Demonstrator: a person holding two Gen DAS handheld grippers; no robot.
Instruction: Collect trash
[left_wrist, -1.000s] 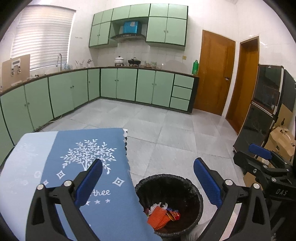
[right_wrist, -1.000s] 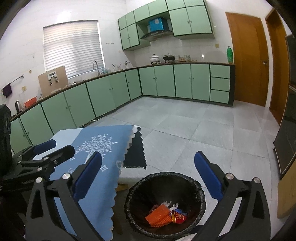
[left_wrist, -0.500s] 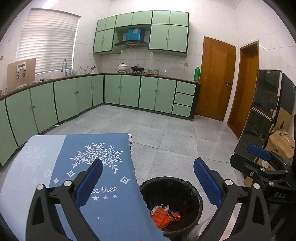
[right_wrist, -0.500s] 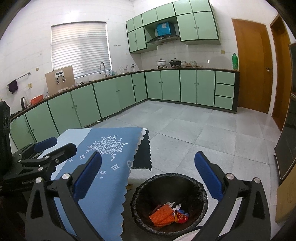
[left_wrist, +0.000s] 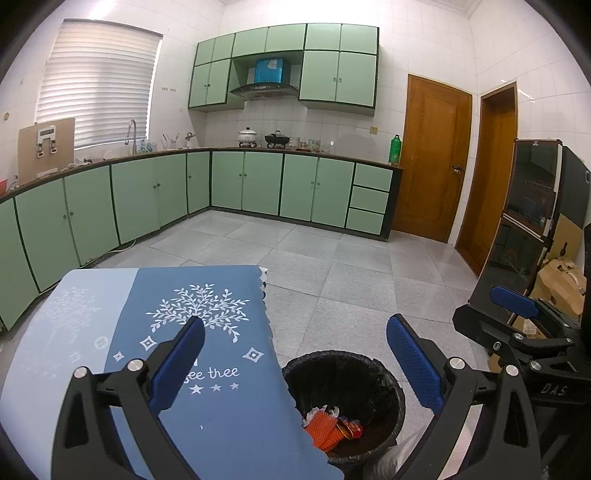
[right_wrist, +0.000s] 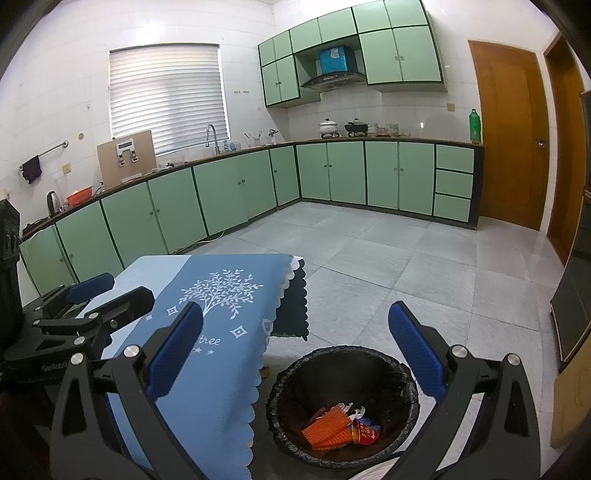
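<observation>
A black-lined round trash bin (left_wrist: 345, 369) (right_wrist: 343, 358) stands on the floor by the table. Inside lie an orange mesh piece (left_wrist: 325, 430) (right_wrist: 327, 430), a red wrapper (right_wrist: 364, 432) and white scraps. My left gripper (left_wrist: 295, 358) is open and empty, held above the table's corner and the bin. My right gripper (right_wrist: 295, 347) is open and empty, above the bin. Each gripper shows in the other's view: the right one (left_wrist: 517, 325), the left one (right_wrist: 92, 299).
A table with a blue tree-print cloth (left_wrist: 207, 332) (right_wrist: 221, 295) stands left of the bin. Green cabinets (left_wrist: 258, 184) line the far walls. A dark cabinet (left_wrist: 524, 221) and cardboard boxes (left_wrist: 561, 284) stand at the right. Grey floor tiles (right_wrist: 406, 266) lie between.
Both grippers have risen and tilted up a little, so the bin and table sit lower in both views. Both stay open and empty.
</observation>
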